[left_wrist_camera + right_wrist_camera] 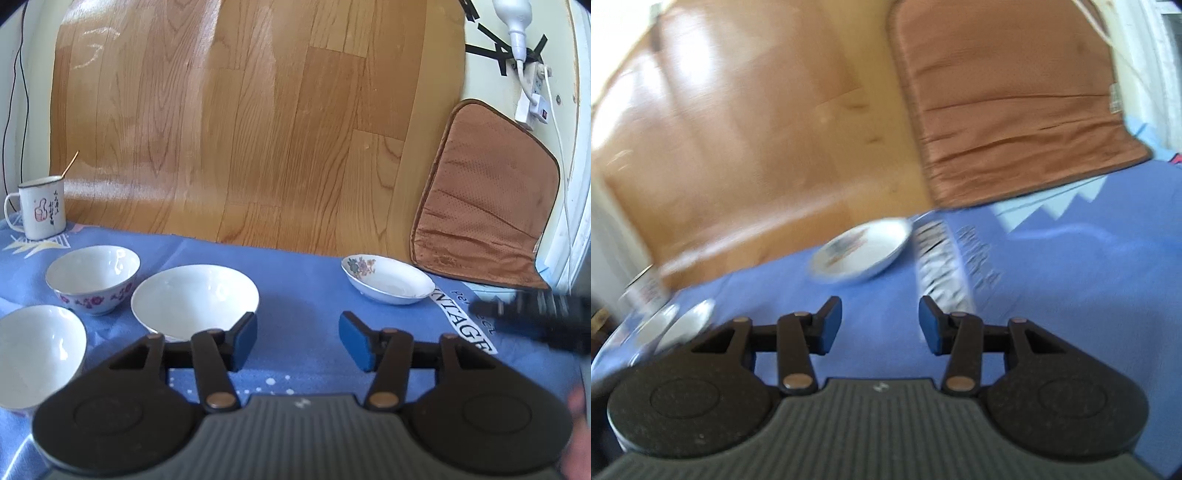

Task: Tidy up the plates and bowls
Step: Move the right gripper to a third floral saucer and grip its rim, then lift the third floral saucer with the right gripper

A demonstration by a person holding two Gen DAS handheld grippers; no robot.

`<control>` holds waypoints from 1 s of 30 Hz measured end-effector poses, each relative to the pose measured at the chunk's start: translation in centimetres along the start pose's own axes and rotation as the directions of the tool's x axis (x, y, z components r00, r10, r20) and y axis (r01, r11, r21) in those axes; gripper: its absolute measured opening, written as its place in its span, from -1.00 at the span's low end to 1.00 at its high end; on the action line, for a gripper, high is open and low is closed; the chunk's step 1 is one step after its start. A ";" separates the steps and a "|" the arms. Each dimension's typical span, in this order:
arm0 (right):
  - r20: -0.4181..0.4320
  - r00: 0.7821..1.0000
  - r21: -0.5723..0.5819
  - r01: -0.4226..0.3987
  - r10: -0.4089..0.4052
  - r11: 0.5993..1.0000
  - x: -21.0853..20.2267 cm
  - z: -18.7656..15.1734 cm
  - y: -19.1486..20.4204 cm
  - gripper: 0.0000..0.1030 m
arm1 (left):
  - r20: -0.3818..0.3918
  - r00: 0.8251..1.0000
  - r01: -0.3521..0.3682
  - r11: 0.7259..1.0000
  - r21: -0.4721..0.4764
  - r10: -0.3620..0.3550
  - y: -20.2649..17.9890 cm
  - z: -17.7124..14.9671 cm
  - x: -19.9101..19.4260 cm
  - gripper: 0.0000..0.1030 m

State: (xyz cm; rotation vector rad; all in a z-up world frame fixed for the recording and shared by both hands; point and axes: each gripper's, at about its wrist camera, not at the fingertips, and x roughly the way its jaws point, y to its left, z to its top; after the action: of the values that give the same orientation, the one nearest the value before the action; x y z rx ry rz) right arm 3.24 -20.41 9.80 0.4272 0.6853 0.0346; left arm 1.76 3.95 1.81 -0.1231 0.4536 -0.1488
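On the blue cloth [303, 280] stand three bowls at the left: a plain white bowl [195, 301], a white bowl with pink flowers [93, 278] behind it, and another white bowl [37, 354] at the left edge. A shallow flowered plate [387, 278] lies at the right. My left gripper [298, 339] hovers open over bare cloth, its left pad close to the plain bowl's rim. The right gripper [880, 325] is open and empty, with the flowered plate [860, 251] ahead of it, blurred. It shows as a dark blur [535, 317] in the left wrist view.
An enamel mug [40, 208] with a stick in it stands at the cloth's far left corner. A brown cushion [487, 199] lies at the far right, overlapping the cloth. Wooden floor [240, 122] stretches beyond. A power strip and cables [532, 85] hang on the right wall.
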 end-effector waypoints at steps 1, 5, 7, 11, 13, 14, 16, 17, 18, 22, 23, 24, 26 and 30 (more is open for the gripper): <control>-0.006 1.000 0.032 0.008 -0.008 0.999 0.8 1.1 -0.7 -0.05 | -0.007 1.000 -0.004 1.000 -0.004 0.004 0.0 0.0 0.2 -0.02; -0.073 0.997 0.152 0.052 -0.041 0.987 4.9 4.7 -2.8 -0.05 | -0.024 1.000 -0.007 0.999 -0.046 0.005 0.7 0.1 0.5 -0.02; -0.125 0.992 0.217 0.048 -0.021 0.975 7.0 5.6 -3.5 -0.05 | -0.032 1.000 -0.001 0.998 -0.067 -0.001 1.1 0.1 0.7 -0.02; -0.221 0.975 0.308 0.078 -0.008 0.948 10.6 6.1 -4.0 -0.09 | -0.031 1.000 0.002 0.997 -0.073 -0.005 1.1 0.1 0.8 -0.02; -0.229 0.973 0.307 0.085 -0.013 0.948 11.5 6.4 -3.5 -0.23 | -0.031 0.999 0.005 0.997 -0.071 -0.007 1.0 0.1 0.9 -0.02; -0.237 0.971 0.300 0.083 -0.010 0.950 11.8 6.5 -3.1 -0.30 | -0.031 0.999 0.006 0.997 -0.071 -0.008 1.0 0.1 0.9 -0.02; -0.270 0.963 0.284 0.077 0.002 0.956 12.6 6.7 -2.3 -0.63 | -0.031 0.999 0.007 0.997 -0.074 -0.009 1.0 0.1 1.0 -0.02; -0.290 0.957 0.273 0.074 0.009 0.959 13.0 6.6 -1.9 -0.72 | -0.030 0.999 0.009 0.997 -0.078 -0.011 1.0 0.1 1.1 -0.03; -0.311 0.950 0.259 0.087 -0.003 0.962 13.3 6.5 -1.5 -0.79 | -0.029 0.999 0.011 0.996 -0.084 -0.013 1.1 0.1 1.1 -0.03; -0.339 0.938 0.341 0.051 0.072 0.939 12.2 6.1 -2.0 -0.84 | -0.023 0.999 0.037 0.990 -0.140 -0.041 2.1 0.2 1.1 -0.03; -0.352 0.930 0.377 0.042 0.101 0.925 11.5 5.8 -2.5 -0.84 | -0.027 0.998 0.048 0.986 -0.160 -0.053 2.4 0.3 1.2 -0.03; -0.364 0.923 0.404 0.034 0.127 0.914 10.8 5.5 -2.9 -0.84 | -0.031 0.997 0.059 0.983 -0.175 -0.065 2.7 0.3 1.2 -0.03; -0.376 0.910 0.429 0.006 0.173 0.903 8.8 4.8 -3.3 -0.84 | -0.037 0.995 0.080 0.977 -0.196 -0.089 3.1 0.3 1.3 -0.03; -0.400 0.881 0.452 -0.053 0.255 0.890 4.1 3.0 -3.6 -0.82 | -0.060 0.980 0.172 0.963 -0.207 -0.188 3.1 0.2 1.3 -0.03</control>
State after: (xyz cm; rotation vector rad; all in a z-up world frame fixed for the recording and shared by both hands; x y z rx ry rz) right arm 7.91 -24.11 7.93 0.9229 1.1247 0.1433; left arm 3.42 6.75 0.98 -0.3590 0.5360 -0.2877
